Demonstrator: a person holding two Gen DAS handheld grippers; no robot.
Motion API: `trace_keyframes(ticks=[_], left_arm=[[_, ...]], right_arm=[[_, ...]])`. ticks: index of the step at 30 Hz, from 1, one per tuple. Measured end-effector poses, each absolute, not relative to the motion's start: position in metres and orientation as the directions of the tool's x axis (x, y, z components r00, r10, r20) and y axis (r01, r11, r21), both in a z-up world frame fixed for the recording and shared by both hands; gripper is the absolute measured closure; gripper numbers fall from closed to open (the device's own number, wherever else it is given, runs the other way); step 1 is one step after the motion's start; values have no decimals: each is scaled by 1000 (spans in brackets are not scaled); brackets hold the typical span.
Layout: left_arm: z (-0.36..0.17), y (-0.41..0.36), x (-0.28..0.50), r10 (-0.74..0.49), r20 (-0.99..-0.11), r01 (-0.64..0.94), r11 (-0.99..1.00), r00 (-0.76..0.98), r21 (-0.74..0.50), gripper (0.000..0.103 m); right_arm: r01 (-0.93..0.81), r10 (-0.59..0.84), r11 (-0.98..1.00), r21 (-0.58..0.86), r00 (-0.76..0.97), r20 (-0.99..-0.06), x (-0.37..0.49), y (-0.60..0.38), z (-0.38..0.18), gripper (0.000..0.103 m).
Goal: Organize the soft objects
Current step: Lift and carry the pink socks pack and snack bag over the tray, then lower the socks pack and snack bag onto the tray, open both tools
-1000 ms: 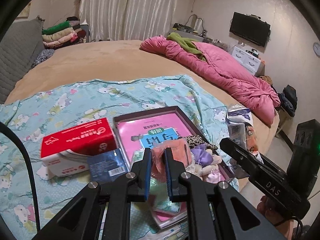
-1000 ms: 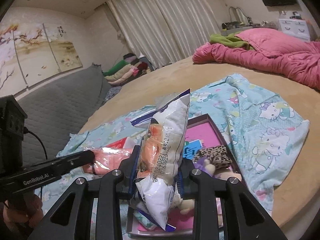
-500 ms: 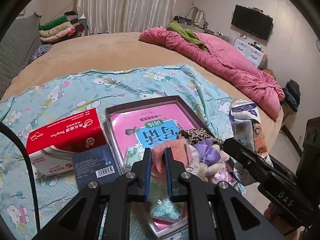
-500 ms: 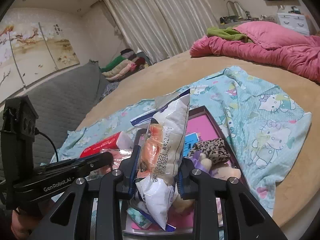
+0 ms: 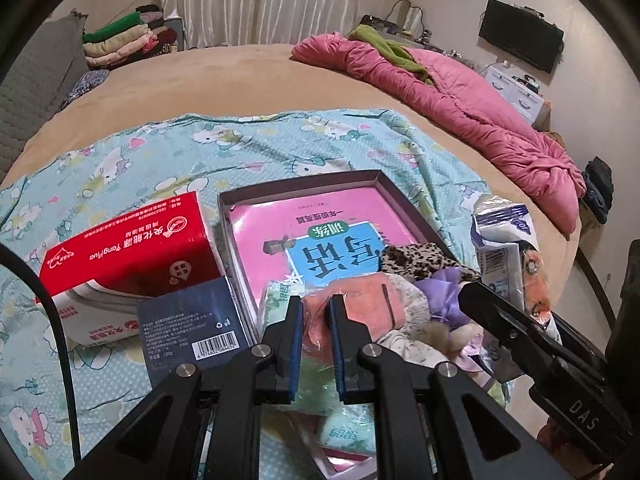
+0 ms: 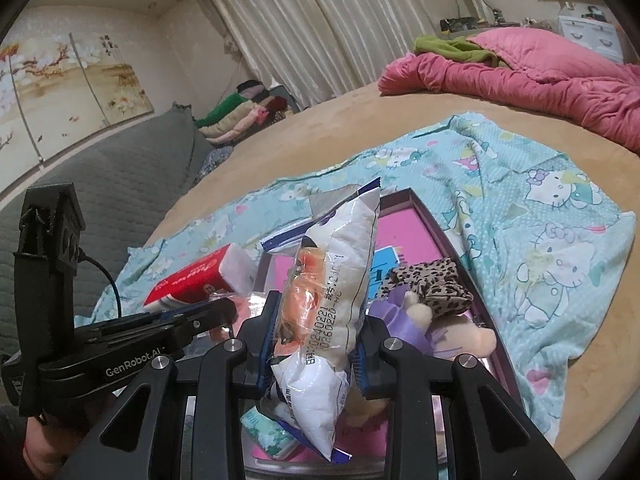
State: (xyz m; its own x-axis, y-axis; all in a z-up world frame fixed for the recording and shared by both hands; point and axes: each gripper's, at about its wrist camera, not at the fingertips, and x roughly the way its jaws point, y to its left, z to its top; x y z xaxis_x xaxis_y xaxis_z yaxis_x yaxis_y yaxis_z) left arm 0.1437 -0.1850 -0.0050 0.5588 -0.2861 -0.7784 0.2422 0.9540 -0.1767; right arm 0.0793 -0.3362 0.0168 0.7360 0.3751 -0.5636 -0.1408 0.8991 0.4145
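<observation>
My left gripper [image 5: 316,308] is shut on a salmon-pink cloth in clear wrap [image 5: 364,304], just above the near end of a dark shallow box [image 5: 304,184]. A pink book [image 5: 320,240] lies in the box. On its near right part are a leopard-print scrunchie [image 5: 416,260], a purple fabric piece [image 5: 444,296] and green tissue packs [image 5: 280,296]. My right gripper [image 6: 316,344] is shut on a white snack bag [image 6: 340,272], held upright over the same end of the box [image 6: 444,240]. The two grippers are side by side, the left gripper [image 6: 224,308] showing in the right wrist view.
A red tissue box [image 5: 128,256] and a dark blue carton [image 5: 192,328] lie left of the dark box on a Hello Kitty sheet [image 5: 200,152]. A pink quilt [image 5: 460,96] is heaped at the far right. The bed's edge drops off at the right.
Both grippers have sunk toward the box, each still gripping its item. The box and its contents look nearer and larger.
</observation>
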Motion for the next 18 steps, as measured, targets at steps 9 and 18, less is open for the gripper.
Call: trace_keyframes(ticks=[9,18], left_arm=[[-17,-181,153,-272,-795,206,960,543,-188,89],[-25,-179,158,-268,-808,192,962,525,-194,89]], right_arm=[[-137,378,901,413,717,-586,88,-334,7,71],[-136,388,901,412,677,-625,100,-322,-7,69]])
